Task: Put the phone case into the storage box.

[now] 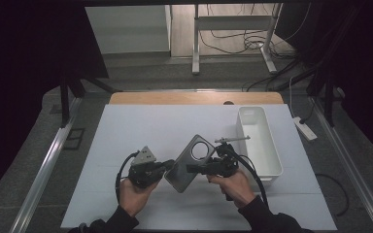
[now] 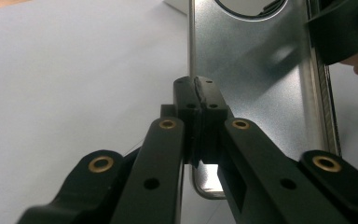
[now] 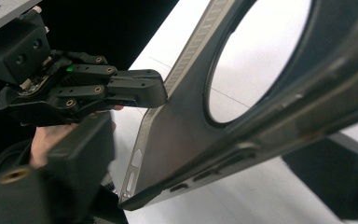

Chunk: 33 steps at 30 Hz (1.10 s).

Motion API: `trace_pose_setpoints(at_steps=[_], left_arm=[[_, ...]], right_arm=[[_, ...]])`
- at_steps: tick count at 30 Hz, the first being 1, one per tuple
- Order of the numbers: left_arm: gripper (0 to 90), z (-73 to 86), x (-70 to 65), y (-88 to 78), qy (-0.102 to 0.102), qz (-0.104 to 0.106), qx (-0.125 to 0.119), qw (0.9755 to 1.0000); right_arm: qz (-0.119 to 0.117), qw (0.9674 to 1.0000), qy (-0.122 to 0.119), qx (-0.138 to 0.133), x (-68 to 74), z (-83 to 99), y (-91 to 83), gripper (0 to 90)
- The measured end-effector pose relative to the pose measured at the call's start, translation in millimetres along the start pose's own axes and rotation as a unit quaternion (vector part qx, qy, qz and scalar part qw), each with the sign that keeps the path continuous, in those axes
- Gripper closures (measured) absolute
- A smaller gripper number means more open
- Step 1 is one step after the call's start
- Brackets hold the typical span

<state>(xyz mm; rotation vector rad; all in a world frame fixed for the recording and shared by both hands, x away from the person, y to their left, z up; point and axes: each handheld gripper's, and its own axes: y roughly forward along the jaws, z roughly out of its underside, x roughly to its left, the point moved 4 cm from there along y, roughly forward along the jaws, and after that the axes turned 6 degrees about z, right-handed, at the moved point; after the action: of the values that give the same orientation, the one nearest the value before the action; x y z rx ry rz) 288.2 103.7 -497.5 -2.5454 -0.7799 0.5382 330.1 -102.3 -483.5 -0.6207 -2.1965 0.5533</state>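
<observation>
Clamped tight, the jaws of the left gripper [image 1: 166, 166] pinch the long left edge of a flat, dark grey metal phone-back plate with rounded corners and a large round cutout [image 1: 188, 162]. In the left gripper view the two black pads [image 2: 200, 100] meet on that thin edge, with the plate's brushed face rising beyond them and its lower rounded corner showing under the linkage.

On the other side, the right gripper [image 1: 193, 168] has its jaws standing apart around the plate's opposite long edge. No earlier look is at hand to judge their travel, and in the right gripper view the rim with its small side slots crosses close in front of the camera between the two blurred dark jaws, which do not clearly press on it.

That plate is held tilted above the white sheet covering the table [image 1: 126, 131], over the middle of the sheet's near half, cutout end pointing toward the far right. The left hand [image 1: 135, 191] and right hand [image 1: 234, 187] come in from the near edge.

A white rectangular plastic bin [image 1: 258, 138] sits lengthwise along the sheet's right edge, with a slim silver rod-like tool [image 1: 232, 140] lying just beside its left wall.
</observation>
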Motion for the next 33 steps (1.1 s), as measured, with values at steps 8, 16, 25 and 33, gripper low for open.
trace_pose_setpoints(at_steps=[8,16,25,33], left_arm=[[89.4,-0.2,-1.6,1.4,0.0,0.002,-0.004,1.0],[89.4,-0.3,-2.8,1.4,0.0,0.0,-0.01,1.0],[89.2,0.0,-3.4,1.5,0.002,0.0,-0.011,0.9999],[85.5,0.1,-3.3,4.4,0.003,0.018,0.0,0.9998]], right_arm=[[-0.014,0.9996,0.022,-0.007,1.0,-1.7,1.8,44.2],[-0.02,0.9993,0.03,-0.01,1.7,-1.4,2.5,65.6],[-0.025,0.9976,0.063,-0.013,1.0,-1.1,3.1,80.0],[-0.027,0.9968,0.072,-0.021,2.6,-1.3,0.9,85.4]])
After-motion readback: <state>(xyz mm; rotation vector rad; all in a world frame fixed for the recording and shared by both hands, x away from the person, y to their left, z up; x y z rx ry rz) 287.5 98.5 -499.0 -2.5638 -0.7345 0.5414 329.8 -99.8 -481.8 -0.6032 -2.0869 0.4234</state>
